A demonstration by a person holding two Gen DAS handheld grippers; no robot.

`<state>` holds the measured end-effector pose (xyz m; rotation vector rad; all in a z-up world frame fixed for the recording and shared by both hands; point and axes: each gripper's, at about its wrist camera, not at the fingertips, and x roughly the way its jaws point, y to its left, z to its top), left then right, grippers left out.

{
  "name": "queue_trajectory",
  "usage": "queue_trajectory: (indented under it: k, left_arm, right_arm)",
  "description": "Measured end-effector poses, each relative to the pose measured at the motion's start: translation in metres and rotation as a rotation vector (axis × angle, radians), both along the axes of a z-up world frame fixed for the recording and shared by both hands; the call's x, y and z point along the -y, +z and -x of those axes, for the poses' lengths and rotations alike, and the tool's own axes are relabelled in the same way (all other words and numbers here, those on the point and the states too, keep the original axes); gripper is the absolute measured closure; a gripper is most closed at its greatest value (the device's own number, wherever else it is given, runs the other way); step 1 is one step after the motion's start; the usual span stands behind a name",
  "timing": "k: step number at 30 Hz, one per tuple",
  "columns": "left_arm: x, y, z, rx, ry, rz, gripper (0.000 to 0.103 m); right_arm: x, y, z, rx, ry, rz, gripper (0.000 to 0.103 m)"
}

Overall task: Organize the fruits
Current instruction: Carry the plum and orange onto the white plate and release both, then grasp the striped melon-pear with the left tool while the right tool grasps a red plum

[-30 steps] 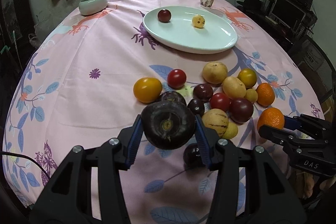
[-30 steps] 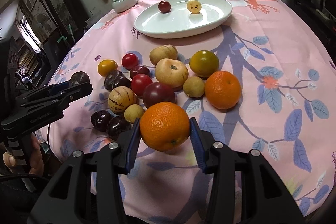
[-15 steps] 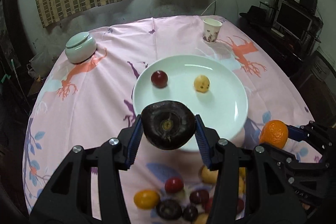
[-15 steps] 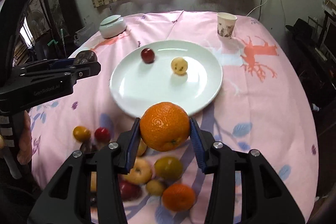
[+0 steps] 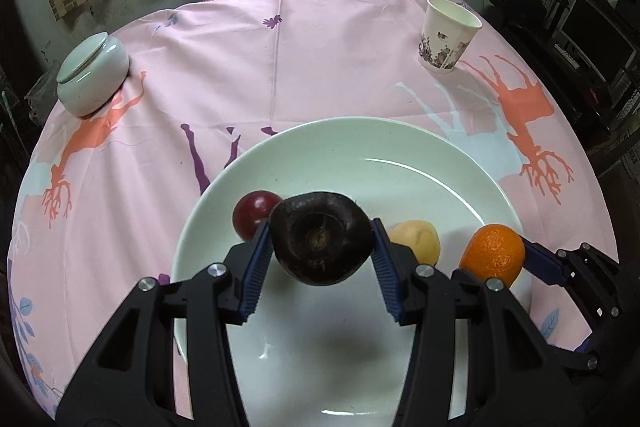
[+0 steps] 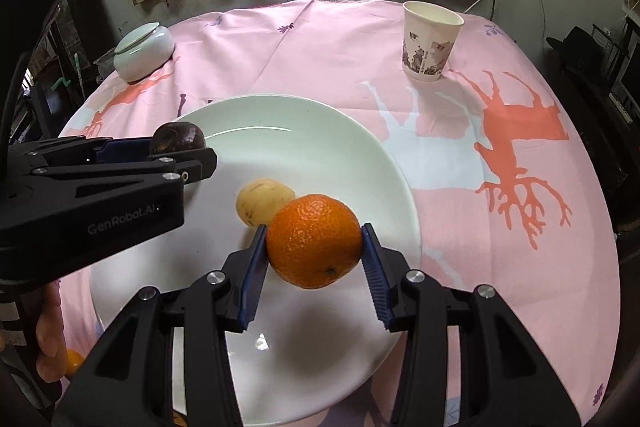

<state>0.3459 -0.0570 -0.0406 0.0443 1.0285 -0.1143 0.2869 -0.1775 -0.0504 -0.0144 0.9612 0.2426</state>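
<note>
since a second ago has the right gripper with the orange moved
Yes. The right gripper, shut on the orange, has gone forward from the fruit pile to above the white plate, nearer the paper cup.

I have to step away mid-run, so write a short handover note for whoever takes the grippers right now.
Left gripper: shut on the dark fruit, held above the plate.
Right gripper: shut on the orange, also above the plate.
Done: red fruit and yellow fruit lie on the plate.
Left: set both held fruits down on bare plate. An orange-coloured fruit shows by the near edge.
</note>
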Motion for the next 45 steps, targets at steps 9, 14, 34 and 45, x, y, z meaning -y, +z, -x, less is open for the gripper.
queue_trajectory:
  k: [9, 14, 34, 45]
  left_arm:
    - [-0.004, 0.02, 0.0, 0.037, 0.016, 0.024, 0.034]
    - [-0.032, 0.062, 0.059, 0.098, -0.001, 0.076, 0.022]
    - [-0.096, -0.006, 0.306, 0.115, 0.055, 0.024, 0.009]
    - [-0.105, -0.009, 0.312, 0.093, 0.069, 0.044, 0.009]
  right_arm:
    - [-0.009, 0.01, 0.004, 0.107, 0.017, 0.14, 0.036]
    - [0.009, 0.045, 0.052, 0.139, 0.027, 0.116, 0.028]
    - [0.021, 0.016, 0.265, 0.093, -0.094, 0.066, 0.004]
    - [-0.003, 0.016, 0.279, 0.065, 0.018, -0.019, 0.004]
